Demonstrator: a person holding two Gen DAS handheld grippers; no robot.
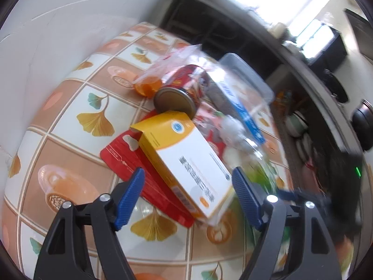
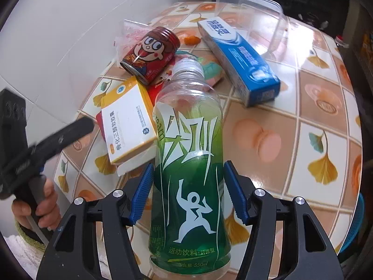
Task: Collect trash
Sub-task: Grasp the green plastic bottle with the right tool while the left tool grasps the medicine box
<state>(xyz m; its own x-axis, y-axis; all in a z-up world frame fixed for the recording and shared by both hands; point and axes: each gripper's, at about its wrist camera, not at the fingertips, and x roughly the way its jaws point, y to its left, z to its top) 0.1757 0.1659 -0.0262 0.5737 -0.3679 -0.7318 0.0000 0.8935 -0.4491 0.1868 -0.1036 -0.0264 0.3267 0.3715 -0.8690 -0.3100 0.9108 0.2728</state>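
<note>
My left gripper (image 1: 187, 175) is open and straddles an orange-and-white carton (image 1: 186, 161) that lies on a red card (image 1: 126, 161). The right pad is at the carton's edge, and a gap shows at the left pad. In the right wrist view one of its fingers (image 2: 77, 128) reaches toward the same carton (image 2: 128, 121). My right gripper (image 2: 188, 165) is shut on a green-labelled clear bottle (image 2: 188, 163), both pads against its sides, its white cap pointing away. A red cartoon can (image 2: 149, 53) lies behind the carton.
A blue toothpaste box (image 2: 240, 58), a clear plastic tub (image 2: 251, 14), a crumpled plastic bag (image 2: 132, 35) and orange peel (image 2: 192, 39) lie on the tile-patterned tablecloth (image 2: 303, 116). A white wall stands left. A hand (image 2: 44, 200) holds the left gripper's handle. Dark shelves (image 1: 233, 35) stand beyond.
</note>
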